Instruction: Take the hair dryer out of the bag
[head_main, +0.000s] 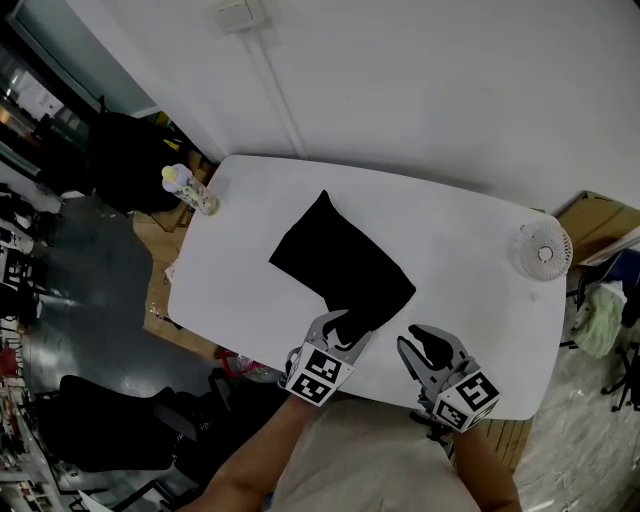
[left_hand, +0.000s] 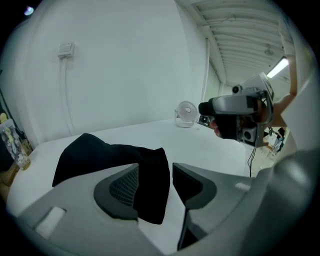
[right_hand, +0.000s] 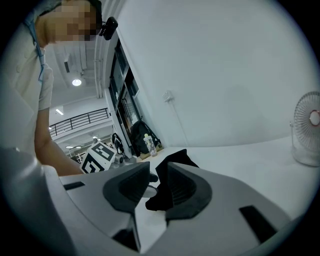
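A black cloth bag (head_main: 340, 260) lies flat in the middle of the white table (head_main: 470, 225); no hair dryer shows outside it. My left gripper (head_main: 340, 326) is at the bag's near corner. In the left gripper view that corner of the bag (left_hand: 150, 185) sits between the open jaws of the left gripper (left_hand: 156, 172), against the left pad and clear of the right one. My right gripper (head_main: 425, 347) hovers to the right of the bag near the table's front edge. In the right gripper view the right gripper (right_hand: 157, 176) stands slightly open with nothing in it, and the bag (right_hand: 176, 158) lies beyond.
A small white fan (head_main: 545, 250) stands at the table's right end. A bottle (head_main: 190, 188) stands at the far left corner. A black backpack (head_main: 130, 160) and a cardboard box (head_main: 600, 225) are on the floor beyond the table.
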